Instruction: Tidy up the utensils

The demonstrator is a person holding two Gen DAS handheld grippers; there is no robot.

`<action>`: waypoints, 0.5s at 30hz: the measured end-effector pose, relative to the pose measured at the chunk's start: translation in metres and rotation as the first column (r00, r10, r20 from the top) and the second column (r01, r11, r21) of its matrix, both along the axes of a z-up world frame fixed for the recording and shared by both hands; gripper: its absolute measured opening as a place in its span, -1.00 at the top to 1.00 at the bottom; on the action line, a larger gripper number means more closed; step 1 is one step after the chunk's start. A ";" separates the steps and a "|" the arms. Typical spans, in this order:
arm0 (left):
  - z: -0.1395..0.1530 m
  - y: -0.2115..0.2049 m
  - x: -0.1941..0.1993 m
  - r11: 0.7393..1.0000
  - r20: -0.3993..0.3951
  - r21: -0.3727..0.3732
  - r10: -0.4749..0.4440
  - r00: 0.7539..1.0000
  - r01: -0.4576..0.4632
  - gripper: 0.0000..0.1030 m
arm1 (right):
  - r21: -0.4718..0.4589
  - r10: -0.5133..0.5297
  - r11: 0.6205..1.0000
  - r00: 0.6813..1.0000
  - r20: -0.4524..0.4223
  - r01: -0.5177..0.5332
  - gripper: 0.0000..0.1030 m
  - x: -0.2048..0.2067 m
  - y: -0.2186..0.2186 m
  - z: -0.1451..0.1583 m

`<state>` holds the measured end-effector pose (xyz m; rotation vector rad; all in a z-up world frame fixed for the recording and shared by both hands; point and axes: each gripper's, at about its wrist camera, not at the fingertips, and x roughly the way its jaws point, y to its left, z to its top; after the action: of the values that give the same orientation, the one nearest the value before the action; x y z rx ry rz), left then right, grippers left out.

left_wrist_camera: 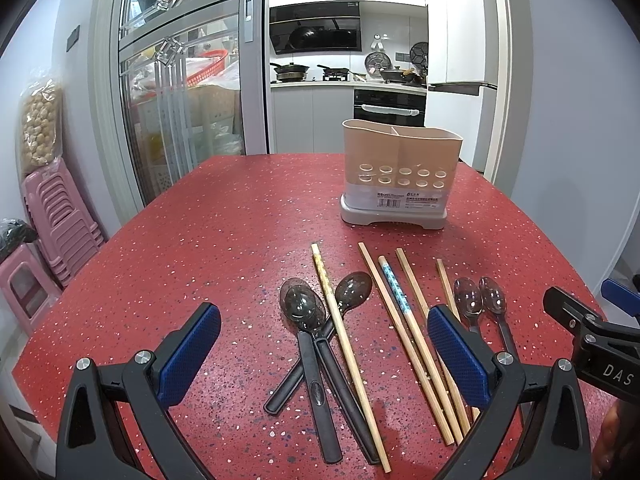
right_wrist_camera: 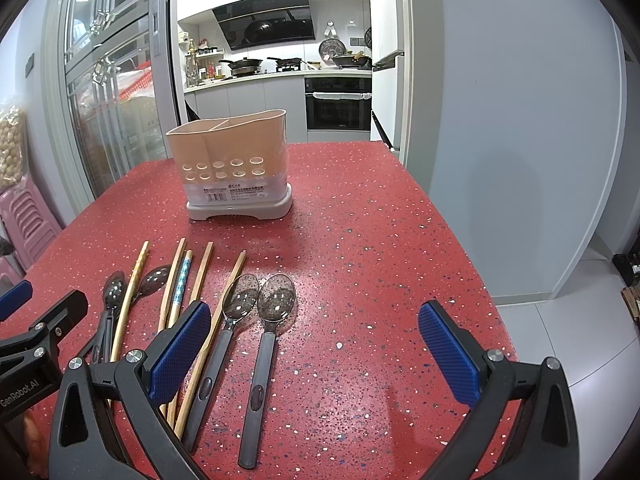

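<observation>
A beige two-compartment utensil holder [left_wrist_camera: 400, 172] [right_wrist_camera: 232, 168] stands upright on the red speckled table [left_wrist_camera: 200, 240] [right_wrist_camera: 380, 240]. Several wooden chopsticks [left_wrist_camera: 404, 320] [right_wrist_camera: 176, 292] and dark plastic spoons lie in front of it. One group of spoons [left_wrist_camera: 304, 308] crosses at the handles beside a lone chopstick [left_wrist_camera: 344, 340]. Two spoons [right_wrist_camera: 276, 296] [left_wrist_camera: 480, 300] lie side by side further right. My left gripper [left_wrist_camera: 322, 314] hovers open over the crossed spoons. My right gripper [right_wrist_camera: 316, 308] hovers open, with the right-hand spoon between its fingers below. Neither holds anything.
Each gripper shows at the edge of the other's view: right gripper [left_wrist_camera: 588, 296], left gripper [right_wrist_camera: 42, 298]. Pink stacked stools [left_wrist_camera: 60, 220] stand left of the table. A sliding glass door [left_wrist_camera: 180, 80] and a kitchen lie behind. The table's right edge [right_wrist_camera: 492, 300] drops to the floor.
</observation>
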<state>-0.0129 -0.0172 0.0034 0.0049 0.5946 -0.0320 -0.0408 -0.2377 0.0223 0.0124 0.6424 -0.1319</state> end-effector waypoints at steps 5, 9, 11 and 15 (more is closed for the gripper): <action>0.000 0.000 0.000 1.000 0.000 0.001 0.000 1.000 0.000 -1.00 | 0.000 0.001 1.000 1.000 -0.002 -0.001 -1.00 0.000 0.000 -0.001; 0.000 0.000 0.000 1.000 0.001 0.000 -0.001 1.000 0.001 -1.00 | 0.001 0.001 1.000 1.000 -0.002 -0.001 -1.00 0.000 0.000 -0.001; 0.000 0.000 0.000 1.000 0.000 0.000 0.000 1.000 0.000 -1.00 | 0.001 0.001 1.000 1.000 -0.002 -0.001 -1.00 0.001 -0.001 0.000; 0.000 0.000 0.000 1.000 0.000 0.001 0.000 1.000 0.000 -1.00 | 0.001 0.001 1.000 1.000 -0.002 -0.001 -1.00 0.001 -0.001 0.000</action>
<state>-0.0127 -0.0177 0.0034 0.0057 0.5947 -0.0317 -0.0399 -0.2383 0.0219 0.0133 0.6448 -0.1309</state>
